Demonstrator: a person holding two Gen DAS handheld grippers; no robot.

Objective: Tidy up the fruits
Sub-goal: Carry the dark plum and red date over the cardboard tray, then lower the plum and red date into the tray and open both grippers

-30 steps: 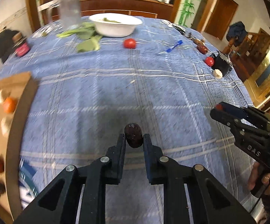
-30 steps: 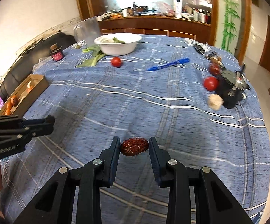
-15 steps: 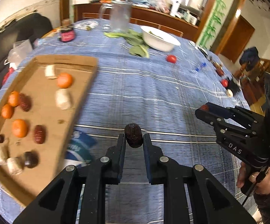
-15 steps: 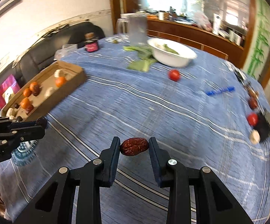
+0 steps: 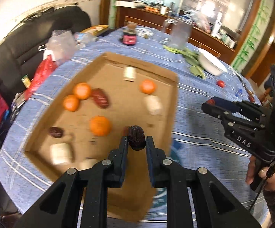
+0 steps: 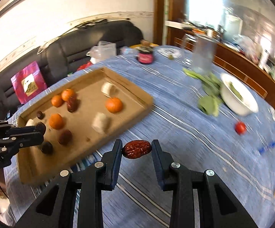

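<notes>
- Left claw (image 5: 136, 142): matte black plastic; two flat upright fingers (image 5: 123, 152) on angular, triangulated struts with cut-out openings.
- Silver round screw heads at each strut joint, four across the front.
- Left claw seen from the right wrist view (image 6: 39, 131): black body with small silver screws; white lettering "Robot.AI" on the side.
- Right claw (image 6: 136, 150): same black build, two fingers (image 6: 156, 152), four silver screws.
- Right claw from the left wrist view (image 5: 209, 102): blue-black inner pad, white "DAS" marking, green indicator light on the housing behind.
- Right hand (image 5: 264, 172): thin black cable runs down past it; dark knitted sleeve at the wrist.
</notes>
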